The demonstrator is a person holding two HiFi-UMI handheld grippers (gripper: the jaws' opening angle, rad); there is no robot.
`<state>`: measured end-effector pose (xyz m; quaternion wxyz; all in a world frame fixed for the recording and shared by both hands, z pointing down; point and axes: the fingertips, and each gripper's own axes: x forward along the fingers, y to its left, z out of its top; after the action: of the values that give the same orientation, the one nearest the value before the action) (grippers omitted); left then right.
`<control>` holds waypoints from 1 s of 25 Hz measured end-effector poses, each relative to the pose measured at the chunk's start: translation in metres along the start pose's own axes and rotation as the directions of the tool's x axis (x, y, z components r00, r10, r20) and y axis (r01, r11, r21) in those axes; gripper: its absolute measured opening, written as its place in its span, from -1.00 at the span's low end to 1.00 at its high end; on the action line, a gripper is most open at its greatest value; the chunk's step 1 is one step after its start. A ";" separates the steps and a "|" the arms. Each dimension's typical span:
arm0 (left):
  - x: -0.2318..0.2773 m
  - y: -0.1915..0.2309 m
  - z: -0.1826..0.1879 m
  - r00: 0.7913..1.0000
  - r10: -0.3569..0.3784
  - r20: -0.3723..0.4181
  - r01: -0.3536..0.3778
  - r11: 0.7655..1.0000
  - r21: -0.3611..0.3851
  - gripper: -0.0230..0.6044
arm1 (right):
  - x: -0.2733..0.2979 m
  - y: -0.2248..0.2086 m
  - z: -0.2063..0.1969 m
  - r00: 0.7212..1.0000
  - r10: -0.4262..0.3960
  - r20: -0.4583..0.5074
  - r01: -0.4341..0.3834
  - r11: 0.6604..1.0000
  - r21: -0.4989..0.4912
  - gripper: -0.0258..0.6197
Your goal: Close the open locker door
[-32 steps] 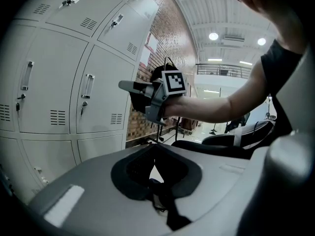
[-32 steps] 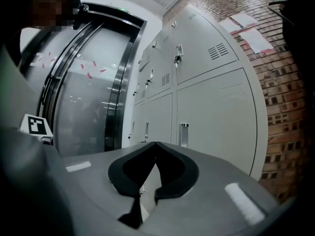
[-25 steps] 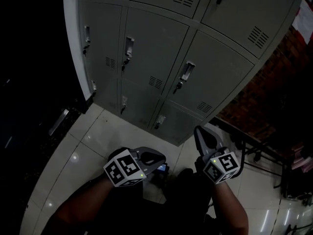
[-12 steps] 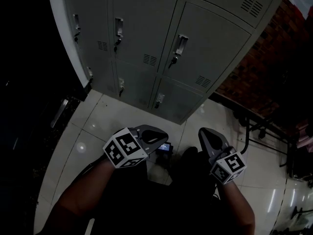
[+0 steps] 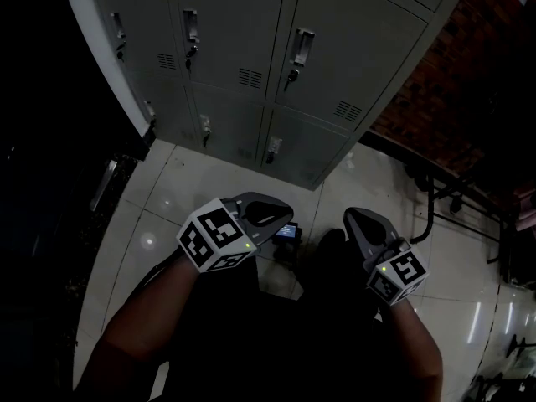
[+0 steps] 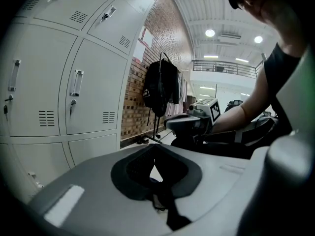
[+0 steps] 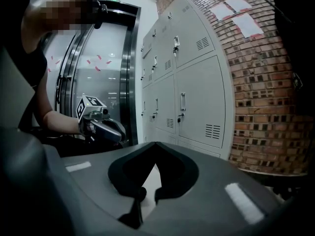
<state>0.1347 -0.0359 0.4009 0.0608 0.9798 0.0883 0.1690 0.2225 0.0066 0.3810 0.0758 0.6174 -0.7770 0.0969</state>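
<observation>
A bank of grey metal lockers (image 5: 251, 48) stands ahead of me, and every door that I see on it lies flush and closed, each with a handle and a vent. The same lockers (image 6: 74, 82) fill the left of the left gripper view, and the lockers (image 7: 197, 97) stand in the middle of the right gripper view. My left gripper (image 5: 276, 212) is held low in front of my body, shut and empty, well short of the lockers. Beside it my right gripper (image 5: 356, 220) is shut with nothing in it.
A brick wall (image 5: 452, 74) adjoins the lockers on the right, with papers (image 7: 241, 14) pinned on it. A black metal rack (image 5: 435, 199) stands by that wall, and a dark backpack (image 6: 160, 87) hangs there. Glossy white tiles (image 5: 167, 199) cover the floor. A dark-framed glass door (image 7: 98, 82) is at the left.
The lockers have slid up and to the left in the head view and look farther off. Both grippers have stayed low and shut, the right one a little lower.
</observation>
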 end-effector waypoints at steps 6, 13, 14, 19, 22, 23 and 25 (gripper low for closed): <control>0.001 0.000 -0.001 1.000 -0.002 -0.006 0.002 1.000 0.001 -0.89 | 0.000 0.001 0.004 0.999 0.020 0.045 -0.021 0.999 0.041 -0.92; 0.000 -0.001 -0.001 1.000 0.001 -0.013 -0.001 1.000 0.004 -0.89 | -0.001 -0.003 -0.002 1.000 0.005 0.016 -0.005 1.000 0.027 -0.92; 0.000 0.000 -0.001 1.000 0.002 -0.013 -0.001 1.000 0.005 -0.89 | -0.001 -0.002 -0.001 1.000 0.008 0.022 -0.009 0.999 0.032 -0.92; 0.000 -0.001 -0.002 1.000 0.004 -0.018 -0.004 1.000 0.007 -0.89 | 0.001 0.002 0.005 0.998 0.029 0.054 -0.033 0.997 0.067 -0.92; 0.000 -0.001 -0.002 1.000 0.006 -0.022 -0.005 1.000 0.008 -0.89 | 0.001 0.001 0.003 0.999 0.025 0.043 -0.027 0.998 0.057 -0.92; 0.000 -0.001 -0.003 1.000 0.006 -0.024 -0.006 1.000 0.009 -0.89 | 0.001 0.000 0.001 0.999 0.020 0.033 -0.021 0.999 0.047 -0.92; 0.000 0.000 -0.003 1.000 0.006 -0.025 -0.006 1.000 0.009 -0.89 | 0.001 -0.001 -0.001 1.000 0.014 0.022 -0.015 0.999 0.036 -0.92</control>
<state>0.1336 -0.0354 0.4036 0.0549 0.9781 0.0867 0.1812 0.2234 0.0061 0.3825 0.0553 0.6140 -0.7804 0.1047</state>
